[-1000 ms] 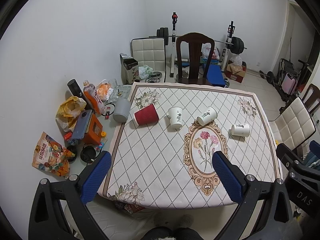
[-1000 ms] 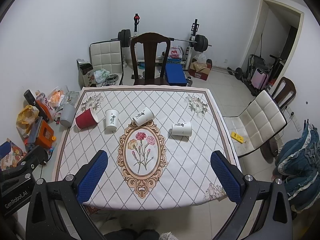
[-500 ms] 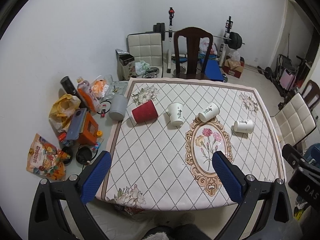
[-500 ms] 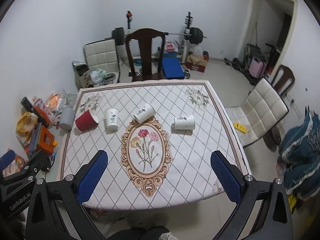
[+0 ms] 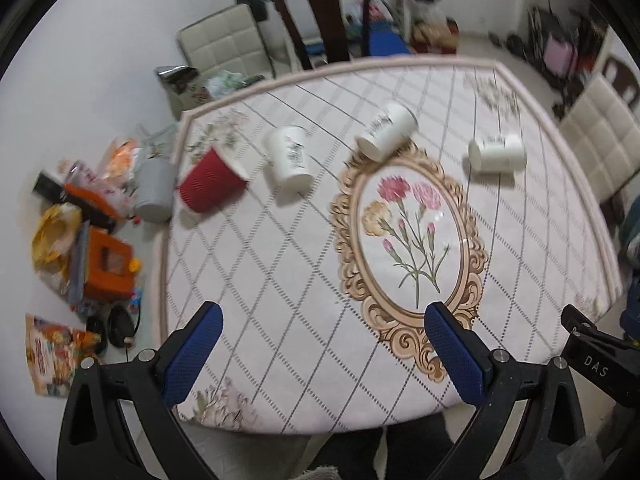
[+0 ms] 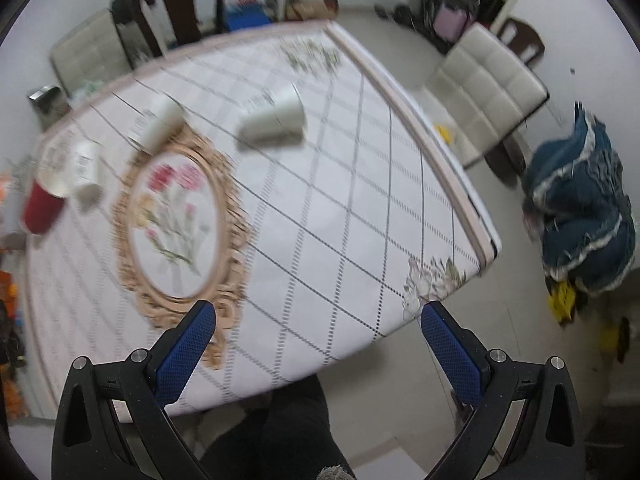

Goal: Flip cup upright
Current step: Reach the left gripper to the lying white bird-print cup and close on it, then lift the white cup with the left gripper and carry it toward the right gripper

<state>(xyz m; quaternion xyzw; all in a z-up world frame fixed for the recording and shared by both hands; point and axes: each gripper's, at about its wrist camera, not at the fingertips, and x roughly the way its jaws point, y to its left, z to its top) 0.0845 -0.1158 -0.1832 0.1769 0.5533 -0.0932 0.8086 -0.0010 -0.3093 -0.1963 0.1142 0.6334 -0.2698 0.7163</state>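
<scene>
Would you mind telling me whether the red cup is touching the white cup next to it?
Apart: the left wrist view shows tablecloth between the red cup and the nearest white cup.

Cup lettering (image 5: 293,151) blurred, unreadable

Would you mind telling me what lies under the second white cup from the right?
That tipped white cup lies on the tablecloth, its base end over the gold oval frame's upper rim. The cloth directly beneath it is covered.
</scene>
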